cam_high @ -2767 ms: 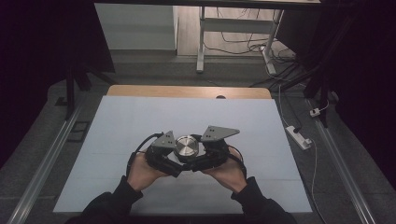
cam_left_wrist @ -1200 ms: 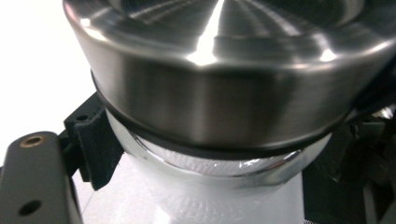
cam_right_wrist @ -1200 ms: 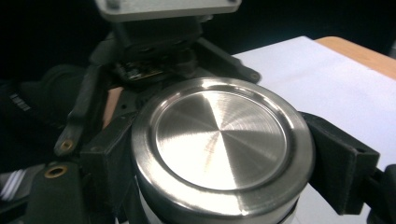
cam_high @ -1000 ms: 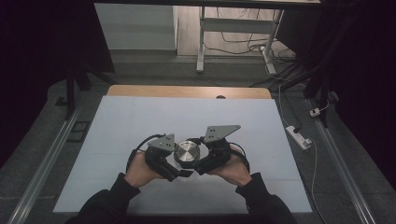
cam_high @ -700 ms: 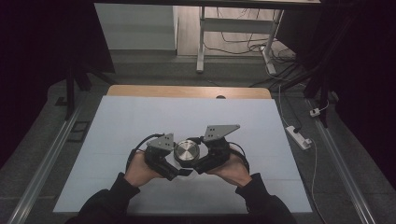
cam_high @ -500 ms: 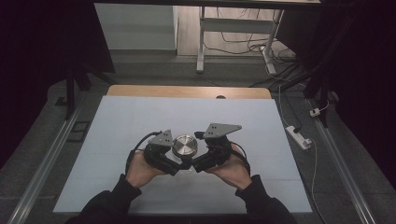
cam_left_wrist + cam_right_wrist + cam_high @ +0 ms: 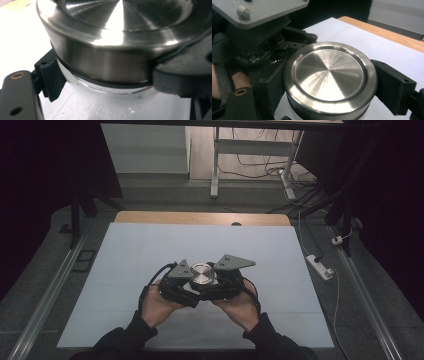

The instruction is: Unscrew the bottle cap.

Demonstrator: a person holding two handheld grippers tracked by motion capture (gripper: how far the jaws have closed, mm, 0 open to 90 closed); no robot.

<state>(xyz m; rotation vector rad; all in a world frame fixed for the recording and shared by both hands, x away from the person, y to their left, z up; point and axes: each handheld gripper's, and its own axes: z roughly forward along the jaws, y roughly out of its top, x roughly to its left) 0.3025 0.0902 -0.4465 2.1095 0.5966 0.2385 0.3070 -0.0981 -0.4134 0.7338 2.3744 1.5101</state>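
Note:
A round jar with a brushed steel lid [image 7: 202,274] and a pale body [image 7: 110,87] is held over the white table cover, between both hands. My left gripper [image 7: 192,287] is shut on the jar's body just under the lid, and its ribbed finger [image 7: 51,80] presses the side. My right gripper [image 7: 214,285] comes in from the other side and is shut on the lid [image 7: 329,75]. Its pad [image 7: 392,85] lies against the rim, and its jaws have just been closing with the lid between them.
A white sheet [image 7: 150,250] covers the table, and a wooden strip [image 7: 200,218] shows at the far edge. On the floor to the right lies a power strip [image 7: 320,266]. Metal rails run along both sides. Desk legs and cables stand beyond the table.
The jar and both hands have edged slightly away from the table's front edge compared with a second ago. Both grippers stay around the jar.

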